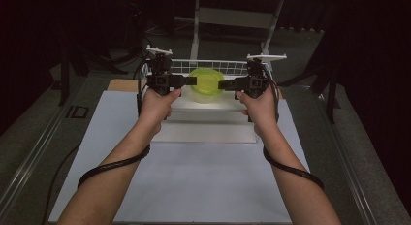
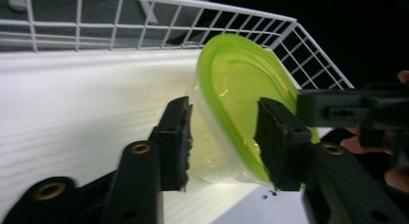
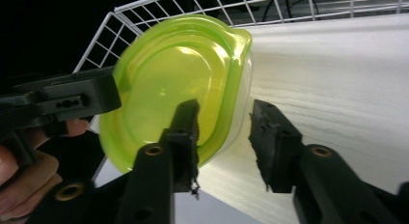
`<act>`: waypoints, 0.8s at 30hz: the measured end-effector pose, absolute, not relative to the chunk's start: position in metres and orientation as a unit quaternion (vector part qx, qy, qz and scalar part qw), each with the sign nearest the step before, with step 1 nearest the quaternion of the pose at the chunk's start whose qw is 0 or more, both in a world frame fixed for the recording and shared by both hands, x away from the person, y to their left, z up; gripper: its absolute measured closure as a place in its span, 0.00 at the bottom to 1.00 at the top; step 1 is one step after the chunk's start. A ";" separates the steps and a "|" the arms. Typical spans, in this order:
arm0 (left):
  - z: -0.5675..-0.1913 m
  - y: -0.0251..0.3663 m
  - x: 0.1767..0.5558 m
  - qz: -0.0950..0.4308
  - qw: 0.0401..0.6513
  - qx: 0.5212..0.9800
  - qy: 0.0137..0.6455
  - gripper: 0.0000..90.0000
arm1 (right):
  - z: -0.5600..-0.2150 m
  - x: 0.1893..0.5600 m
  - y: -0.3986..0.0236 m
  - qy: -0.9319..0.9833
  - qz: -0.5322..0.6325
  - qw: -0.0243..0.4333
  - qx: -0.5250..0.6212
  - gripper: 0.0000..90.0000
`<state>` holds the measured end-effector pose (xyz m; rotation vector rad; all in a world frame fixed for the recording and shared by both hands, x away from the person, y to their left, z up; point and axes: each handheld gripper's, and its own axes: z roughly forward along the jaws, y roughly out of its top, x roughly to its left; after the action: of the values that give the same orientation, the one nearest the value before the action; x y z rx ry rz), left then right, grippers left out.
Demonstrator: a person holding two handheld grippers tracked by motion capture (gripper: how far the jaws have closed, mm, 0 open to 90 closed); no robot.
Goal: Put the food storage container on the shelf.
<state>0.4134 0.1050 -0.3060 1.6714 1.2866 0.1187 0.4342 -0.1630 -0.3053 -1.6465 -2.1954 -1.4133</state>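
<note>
Forearms come in from the near edge of the bench point(image 1: 194, 186). Left hand-held gripper point(image 1: 190, 81): jaws apart, straddling the rim of the green-lidded container point(image 1: 205, 84), pads not pressing. Container sits on the white tray point(image 1: 203, 133) at the far-middle of the bench, just in front of the wire basket point(image 1: 218, 66) wall. Right hand-held gripper point(image 1: 224, 84): jaws likewise apart around the opposite rim, no clamp. My read: container looks set down and let go; what's left is backing both hands off. Bench top is a pale sheet, tray has a white woodgrain look; room is dark, table frame behind.
</note>
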 end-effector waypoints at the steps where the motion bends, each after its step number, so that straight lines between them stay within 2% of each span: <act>1: -0.305 0.105 0.414 0.053 0.491 0.690 0.530 0.58 | -0.305 0.434 -0.162 -0.711 -0.460 0.027 -0.531 0.65; 5: -0.302 0.106 0.414 0.077 0.488 0.683 0.538 0.49 | -0.300 0.430 -0.160 -0.713 -0.464 0.021 -0.526 0.64; 9: -0.300 0.114 0.409 0.091 0.501 0.679 0.528 0.42 | -0.297 0.422 -0.162 -0.714 -0.466 -0.016 -0.522 0.62; 12: -0.301 0.123 0.400 0.082 0.527 0.678 0.505 0.29 | -0.296 0.417 -0.166 -0.715 -0.474 -0.020 -0.514 0.62; 15: -0.301 0.128 0.384 0.117 0.544 0.678 0.480 0.20 | -0.295 0.407 -0.170 -0.717 -0.483 -0.035 -0.502 0.64; 17: -0.302 0.130 0.370 0.143 0.559 0.673 0.463 0.17 | -0.295 0.399 -0.171 -0.722 -0.485 -0.044 -0.491 0.70; 18: -0.303 0.130 0.362 0.162 0.568 0.666 0.455 0.15 | -0.296 0.395 -0.171 -0.724 -0.485 -0.048 -0.488 0.77; 20: -0.307 0.130 0.345 0.191 0.587 0.661 0.427 0.11 | -0.300 0.386 -0.171 -0.729 -0.484 -0.061 -0.480 1.00; 22: -0.314 0.129 0.329 0.207 0.616 0.646 0.401 0.02 | -0.307 0.381 -0.166 -0.740 -0.475 -0.065 -0.472 1.00; 24: -0.322 0.128 0.313 0.224 0.620 0.644 0.388 0.02 | -0.316 0.378 -0.159 -0.745 -0.473 -0.059 -0.466 1.00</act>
<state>0.3134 0.1284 -0.3223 1.4806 0.8921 0.5148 0.3779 -0.1590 -0.3159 -1.5220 -2.4334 -1.5445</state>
